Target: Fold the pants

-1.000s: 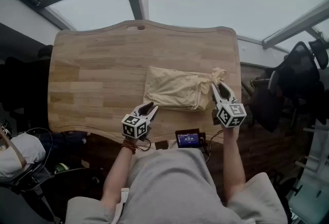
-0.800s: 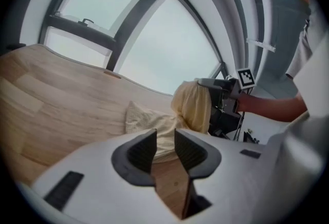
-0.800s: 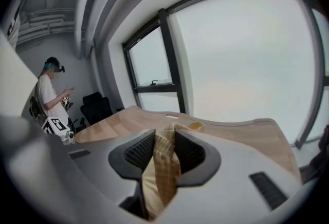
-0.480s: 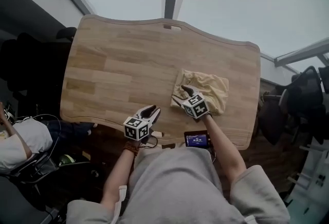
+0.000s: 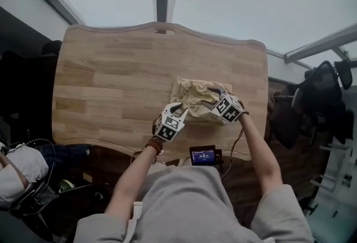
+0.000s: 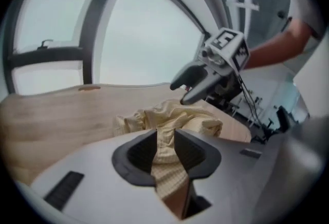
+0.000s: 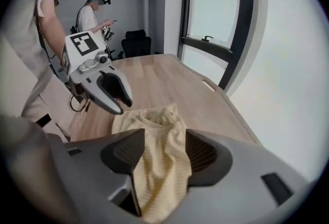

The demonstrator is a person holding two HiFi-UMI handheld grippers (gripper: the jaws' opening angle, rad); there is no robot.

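While the pants [image 5: 194, 92] lie bunched at the near right of the table [image 5: 111, 69], close to the edge in front of me, I have both tools on them. My left gripper [image 6: 165, 143] is narrow, its pads pinching a fold of the cream cloth, which runs up between them and out to the heap beyond. I judge I hold it there to anchor the near-left side, so the bundle cannot slide while the other tool works. My right gripper [image 7: 164, 148] stands wide. Its jaws have just been opening, and a thick hang of cloth sits between them, brushing the pads but loose rather than squeezed, as far as I can tell. Both tools tip down at the heap from opposite sides, near each other, each showing in the other's view just above the cloth. That suits drawing one side across the other. The pants are no flat packet yet: the top is rumpled, with raised folds, so I take the fold as partly made and in need of tidying. Next the right tool would want a clean edge, not a random bunch. Soft cloth like this slips and drags its lower layers, and the heap lies near the table edge by the small screen [image 5: 203, 152], so a careless pull could tip it off.
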